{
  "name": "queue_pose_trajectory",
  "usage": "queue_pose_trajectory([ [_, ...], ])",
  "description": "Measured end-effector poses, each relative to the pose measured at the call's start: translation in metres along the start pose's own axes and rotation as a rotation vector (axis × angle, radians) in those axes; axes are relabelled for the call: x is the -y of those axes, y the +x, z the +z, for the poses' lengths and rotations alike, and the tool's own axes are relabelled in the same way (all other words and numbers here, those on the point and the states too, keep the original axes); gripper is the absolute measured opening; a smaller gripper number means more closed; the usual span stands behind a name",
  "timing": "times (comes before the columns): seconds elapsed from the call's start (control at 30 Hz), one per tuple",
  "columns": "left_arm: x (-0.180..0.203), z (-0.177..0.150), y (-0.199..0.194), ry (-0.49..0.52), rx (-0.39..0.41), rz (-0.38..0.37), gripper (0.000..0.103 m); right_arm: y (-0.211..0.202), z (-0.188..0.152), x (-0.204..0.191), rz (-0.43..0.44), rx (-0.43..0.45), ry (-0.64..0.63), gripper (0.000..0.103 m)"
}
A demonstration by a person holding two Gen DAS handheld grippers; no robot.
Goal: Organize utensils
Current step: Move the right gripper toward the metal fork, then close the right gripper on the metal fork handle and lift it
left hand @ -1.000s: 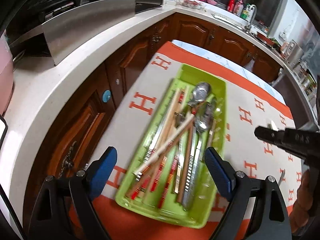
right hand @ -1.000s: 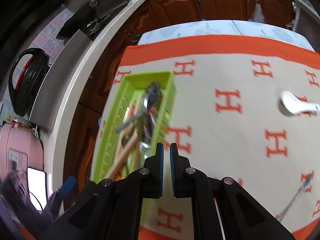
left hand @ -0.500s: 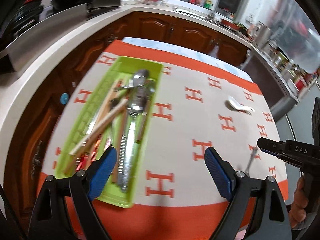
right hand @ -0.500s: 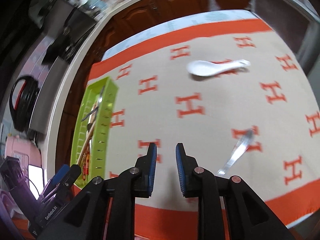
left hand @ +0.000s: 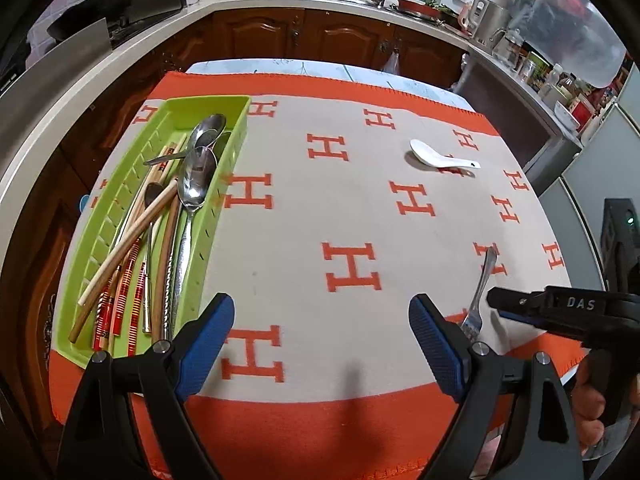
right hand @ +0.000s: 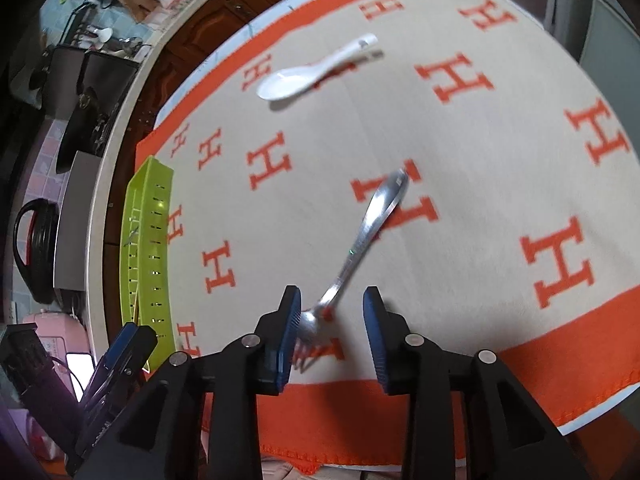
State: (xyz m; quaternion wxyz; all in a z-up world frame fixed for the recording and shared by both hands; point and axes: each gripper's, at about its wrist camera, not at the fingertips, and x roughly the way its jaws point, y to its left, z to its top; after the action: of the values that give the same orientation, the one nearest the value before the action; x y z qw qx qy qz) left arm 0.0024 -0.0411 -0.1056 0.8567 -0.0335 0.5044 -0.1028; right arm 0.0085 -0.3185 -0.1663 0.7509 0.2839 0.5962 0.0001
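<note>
A green utensil tray (left hand: pixel 120 184) (right hand: pixel 149 200) lies at the table's left, holding metal spoons (left hand: pixel 196 176) and several chopsticks (left hand: pixel 132 236). A metal fork (right hand: pixel 360 236) (left hand: pixel 480 288) lies loose near the front right, tines toward me. A white ceramic spoon (right hand: pixel 308 72) (left hand: pixel 440 158) rests farther back. My right gripper (right hand: pixel 330 334) hovers over the fork's tine end, its jaws opening, the fork between them untouched. My left gripper (left hand: pixel 320 340) stands wide open over bare cloth, holding nothing.
The table wears a beige cloth with orange H marks and an orange border (left hand: pixel 312 420). Wooden cabinets (left hand: pixel 320 40) and a white counter (left hand: pixel 60 112) wrap around the back and left. A person's hand (left hand: pixel 596 400) grips the right tool.
Both grippers swung right, away from the tray. The right gripper went from shut to parted and now sits over the fork; the left stayed wide open.
</note>
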Motion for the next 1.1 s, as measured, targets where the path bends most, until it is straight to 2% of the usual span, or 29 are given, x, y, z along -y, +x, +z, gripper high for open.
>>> queue_pose_trajectory([
  [0.13,-0.002,0.001,0.001,-0.009,-0.002,-0.003,0.088,0.018,-0.002,0.012,0.074,-0.035,0.065,0.033],
  [0.2,-0.003,0.001,0.001,-0.015,-0.003,-0.006,0.088,0.021,-0.001,0.013,0.095,-0.013,0.074,0.031],
  [0.43,-0.009,-0.001,-0.002,-0.044,-0.02,-0.046,0.088,0.035,0.001,-0.009,0.046,0.029,0.037,0.016],
  [0.73,-0.022,-0.002,-0.013,-0.071,-0.007,-0.045,0.088,0.036,-0.002,-0.024,-0.018,0.057,0.04,0.012],
  [0.87,-0.029,-0.002,-0.014,-0.087,-0.017,-0.053,0.088,0.032,-0.006,-0.022,-0.013,0.057,0.062,0.011],
  [1.1,-0.036,-0.003,-0.019,-0.1,-0.002,-0.054,0.088,0.014,-0.006,-0.028,0.05,0.063,0.059,0.005],
])
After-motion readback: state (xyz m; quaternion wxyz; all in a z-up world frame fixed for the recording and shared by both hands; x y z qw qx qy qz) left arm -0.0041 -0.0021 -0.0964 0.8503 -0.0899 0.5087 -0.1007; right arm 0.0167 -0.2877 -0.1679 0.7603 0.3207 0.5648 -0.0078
